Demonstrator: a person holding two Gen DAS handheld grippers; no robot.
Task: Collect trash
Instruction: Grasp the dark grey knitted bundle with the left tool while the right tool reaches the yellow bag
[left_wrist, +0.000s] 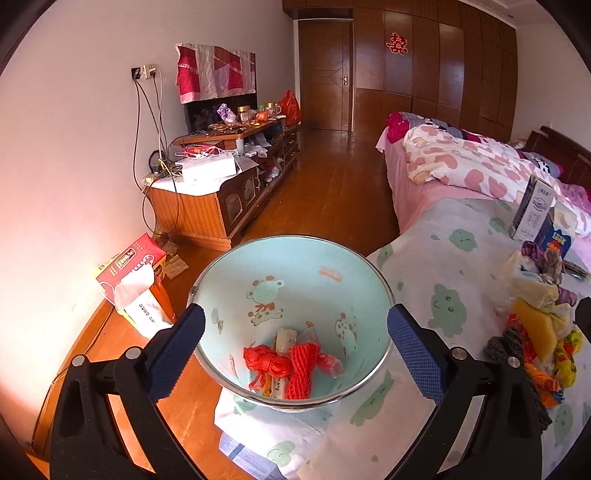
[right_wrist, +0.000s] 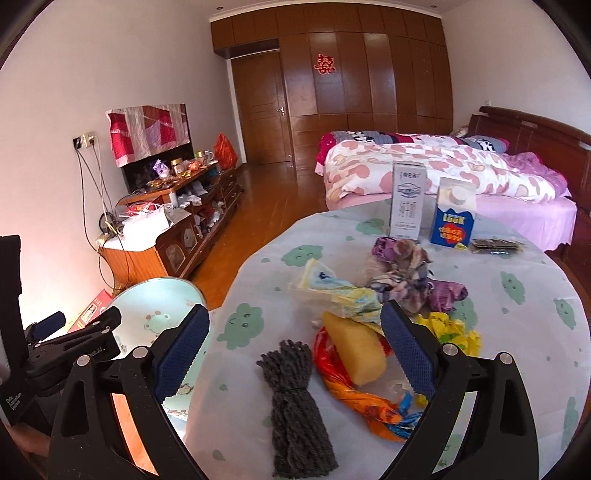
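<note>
A pale blue trash bin (left_wrist: 295, 258) with cartoon prints stands beside the table, its rim also in the right wrist view (right_wrist: 159, 291). Inside lie red yarn bundles (left_wrist: 301, 365) and wrappers. My left gripper (left_wrist: 295, 354) is open and empty, hovering over the bin's mouth. My right gripper (right_wrist: 295, 350) is open and empty above the table's trash pile: a grey yarn bundle (right_wrist: 295, 406), a yellow sponge (right_wrist: 360, 350), an orange plastic bag (right_wrist: 362, 406), yellow wrappers (right_wrist: 450, 328) and a purple-grey cloth (right_wrist: 402, 269).
The table (right_wrist: 517, 369) has a cloud-print cloth. A white carton (right_wrist: 408, 201) and a blue carton (right_wrist: 454, 218) stand at its far edge. A red tissue box (left_wrist: 136, 273) sits by the wall. A cluttered TV cabinet (left_wrist: 229, 177) and a bed (left_wrist: 461, 166) flank the wooden floor.
</note>
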